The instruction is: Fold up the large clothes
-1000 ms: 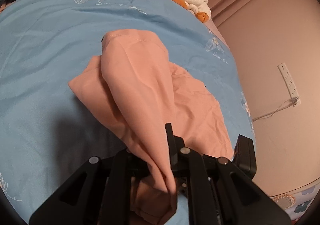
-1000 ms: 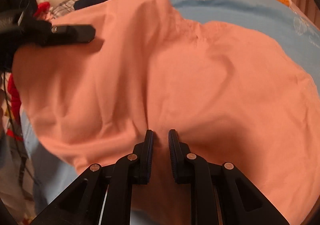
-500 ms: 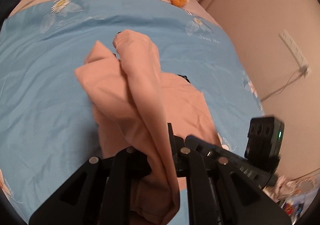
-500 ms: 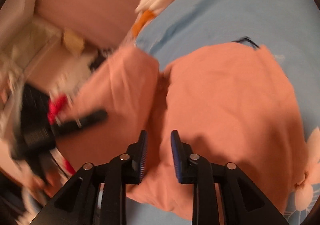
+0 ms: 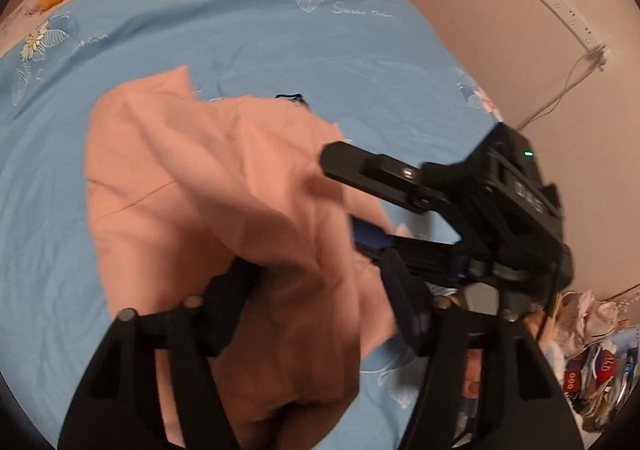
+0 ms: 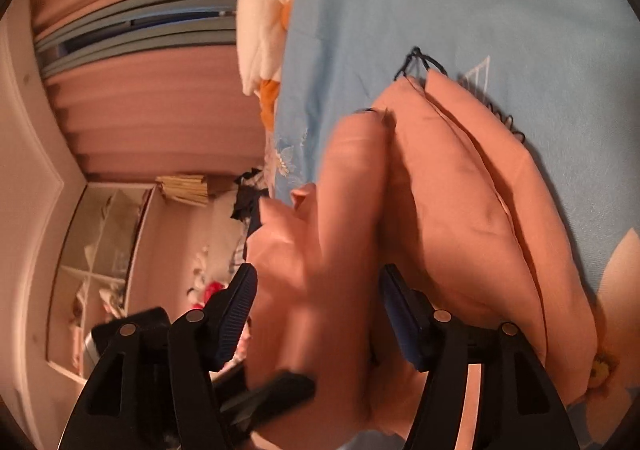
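cloth, the pink garment (image 5: 208, 186), lies bunched mid-frame on the blue sheet (image 5: 248, 22). your left gripper (image 5: 316, 314) and right gripper (image 6: 316, 314) have just been opening, jaws apart, loose fabric between them; long axis runs toward upper left.

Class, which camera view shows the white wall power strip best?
The left wrist view: the power strip sits unobstructed on the wall at upper right, its cable trailing down. The right wrist view does not show it; it faces curtains, shelves and the bed.
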A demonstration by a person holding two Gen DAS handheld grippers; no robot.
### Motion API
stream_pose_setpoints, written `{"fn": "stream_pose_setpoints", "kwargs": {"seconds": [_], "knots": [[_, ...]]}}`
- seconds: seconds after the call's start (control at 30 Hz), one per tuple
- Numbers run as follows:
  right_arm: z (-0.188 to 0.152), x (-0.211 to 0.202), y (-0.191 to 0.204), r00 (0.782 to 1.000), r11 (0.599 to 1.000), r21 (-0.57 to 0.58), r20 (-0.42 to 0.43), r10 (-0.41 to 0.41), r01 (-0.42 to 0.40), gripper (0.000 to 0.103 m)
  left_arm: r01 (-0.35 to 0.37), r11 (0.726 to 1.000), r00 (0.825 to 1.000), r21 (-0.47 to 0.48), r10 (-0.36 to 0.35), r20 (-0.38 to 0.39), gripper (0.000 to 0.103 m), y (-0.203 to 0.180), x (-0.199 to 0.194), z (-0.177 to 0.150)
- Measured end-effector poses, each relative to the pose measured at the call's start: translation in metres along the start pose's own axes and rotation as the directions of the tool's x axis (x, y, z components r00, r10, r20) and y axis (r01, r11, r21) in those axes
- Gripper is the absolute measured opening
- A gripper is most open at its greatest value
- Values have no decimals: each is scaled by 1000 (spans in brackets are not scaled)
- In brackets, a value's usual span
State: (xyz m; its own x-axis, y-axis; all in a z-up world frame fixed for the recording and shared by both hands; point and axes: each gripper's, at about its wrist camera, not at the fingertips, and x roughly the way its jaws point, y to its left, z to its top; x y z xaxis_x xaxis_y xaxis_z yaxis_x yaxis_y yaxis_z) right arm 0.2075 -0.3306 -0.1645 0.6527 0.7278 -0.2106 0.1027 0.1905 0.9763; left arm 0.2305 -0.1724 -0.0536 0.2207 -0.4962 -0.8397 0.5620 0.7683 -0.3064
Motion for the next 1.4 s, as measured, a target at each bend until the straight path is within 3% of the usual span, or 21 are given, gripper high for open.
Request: {"fn": "stream_pose_setpoints", "kwargs": {"seconds": [0.17,0.27,0.37,0.53,0.67,0.83,0.9,0.97,1.03,1.07,1.1,1.2,1.33,1.4], "knots": [[-2,-8,-1,999,1000,27,-29,-14,15,70,150,987,988,66,-151,24,65,-13,-13,1],[1,-16,1,1000,999,47,-14,-2,3,71,140,988,987,62,-144,69,65,-12,-23,10],[3,-18,0,1000,999,43,-4,12,-12,77,196,980,975,13,-196,105,65,0,-36,9],[0,-5,6,995,996,-34,-60,-79,77,78,178,981,973,-76,-164,164,68,38,-59,-9],[-4,7,21,983,977,-138,-67,-173,162,78,101,975,982,-197,-66,174,70,79,-73,-31],[-10,27,43,959,926,-279,-56,-280,254,78,46,959,987,-280,-1,161,71,120,-82,-70],[-10,37,48,932,883,-329,-25,-362,335,78,64,944,987,-325,-13,157,71,135,-80,-84],[-12,46,55,890,809,-401,35,-455,430,67,89,925,987,-369,-32,158,71,149,-78,-97],[-18,58,64,869,744,-496,43,-493,447,35,101,913,987,-396,-41,157,71,157,-77,-105],[-20,63,67,861,722,-526,39,-507,450,29,105,907,986,-408,-43,160,71,161,-78,-109],[-21,64,69,860,711,-545,37,-510,445,16,108,903,986,-416,-43,163,71,164,-79,-111],[-25,59,84,877,681,-607,57,-477,410,9,115,898,984,-424,-44,175,71,166,-81,-112],[-15,35,112,926,721,-609,64,-371,331,7,119,897,983,-426,-46,177,71,171,-83,-114],[-13,23,119,936,726,-607,88,-341,322,7,118,900,983,-420,-46,177,71,169,-84,-112]]}}
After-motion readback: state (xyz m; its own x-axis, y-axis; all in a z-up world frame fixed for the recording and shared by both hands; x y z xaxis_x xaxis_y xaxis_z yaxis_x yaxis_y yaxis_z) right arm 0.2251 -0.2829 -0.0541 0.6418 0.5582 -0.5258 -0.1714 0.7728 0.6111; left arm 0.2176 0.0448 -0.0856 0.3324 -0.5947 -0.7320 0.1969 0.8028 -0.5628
